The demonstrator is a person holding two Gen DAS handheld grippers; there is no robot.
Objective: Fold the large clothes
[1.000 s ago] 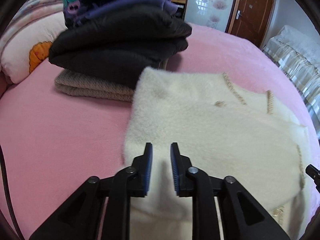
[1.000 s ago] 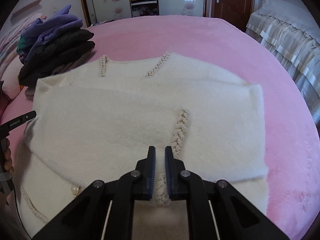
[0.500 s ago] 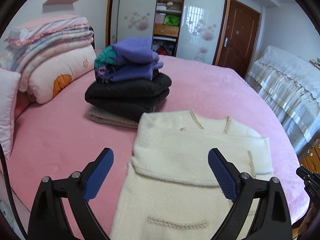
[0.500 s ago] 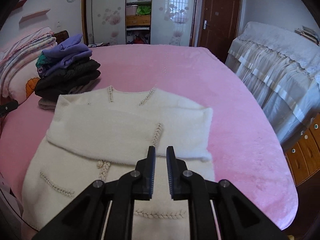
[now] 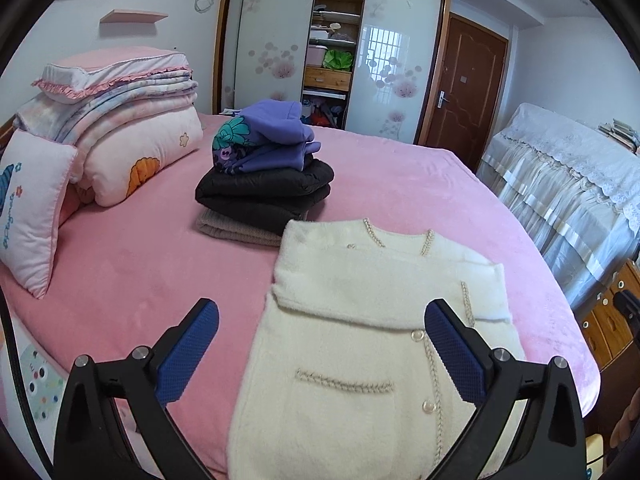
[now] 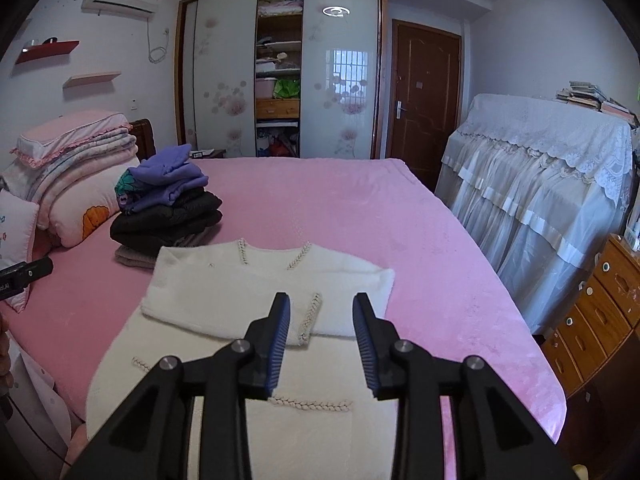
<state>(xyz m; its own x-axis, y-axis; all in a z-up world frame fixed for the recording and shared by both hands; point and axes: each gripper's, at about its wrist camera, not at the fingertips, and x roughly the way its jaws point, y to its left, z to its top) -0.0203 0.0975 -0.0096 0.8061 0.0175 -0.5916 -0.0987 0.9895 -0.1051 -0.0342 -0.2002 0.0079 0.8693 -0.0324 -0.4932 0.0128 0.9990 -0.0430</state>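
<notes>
Tongs first: left tongs (image 5: 322,354) stand wide apart with nothing between the blue pads, having just opened out; right tongs (image 6: 322,346) have just been opening too, now partly parted and also empty, with only the cardigan seen beyond the gap. Both hang above the near edge of the bed (image 5: 420,184), off the fabric. Below them the white fuzzy cardigan (image 5: 372,344) lies flat on the pink bedspread, button front up, hem toward the cameras. Upper part looks tucked in: a fold of white fabric lies across the chest as a thick band, so my read is sleeves are folded over the body and released. Lower half with the braided pocket trim (image 6: 310,404) is still laid out full length, so the piece remains long. Judgement: roughly midway on this garment; left to do is likely a hem-to-collar fold, then moving it onto the stack. Stack of folded clothes (image 5: 264,184) sits just beyond the collar, purple on black on beige, apparently done. Folded quilts and pillow (image 5: 120,120) farther left at the headboard. No other unfolded clothes visible on the bed.
</notes>
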